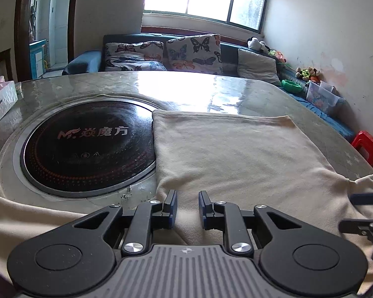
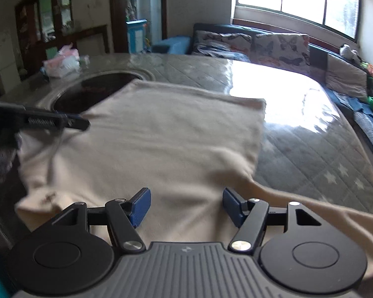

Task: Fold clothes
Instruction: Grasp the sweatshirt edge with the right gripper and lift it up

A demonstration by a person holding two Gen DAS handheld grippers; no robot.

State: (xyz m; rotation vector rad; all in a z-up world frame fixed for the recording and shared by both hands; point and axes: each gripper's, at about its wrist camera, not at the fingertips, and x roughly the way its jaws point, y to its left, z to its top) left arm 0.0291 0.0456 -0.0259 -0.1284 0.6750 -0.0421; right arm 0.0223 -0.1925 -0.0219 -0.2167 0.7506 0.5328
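Observation:
A cream garment (image 1: 236,154) lies spread flat on the table, its far edge straight and its left edge overlapping a round cooktop. A sleeve or loose part trails off toward the near right (image 2: 310,213). My left gripper (image 1: 187,206) hovers low over the garment's near edge, with the fingers a little apart and only flat cloth showing between them. My right gripper (image 2: 186,206) stands wide open above the near part of the garment (image 2: 174,136) with nothing held. Each gripper shows in the other's view: the right gripper (image 1: 370,208) at the right edge, the left gripper (image 2: 82,124) at the left.
A black round induction cooktop (image 1: 87,144) is set into the grey glossy table (image 1: 211,92). A tissue box (image 1: 0,99) stands at the far left. Behind the table is a sofa with butterfly cushions (image 1: 161,54). A red stool (image 1: 366,146) stands at the right.

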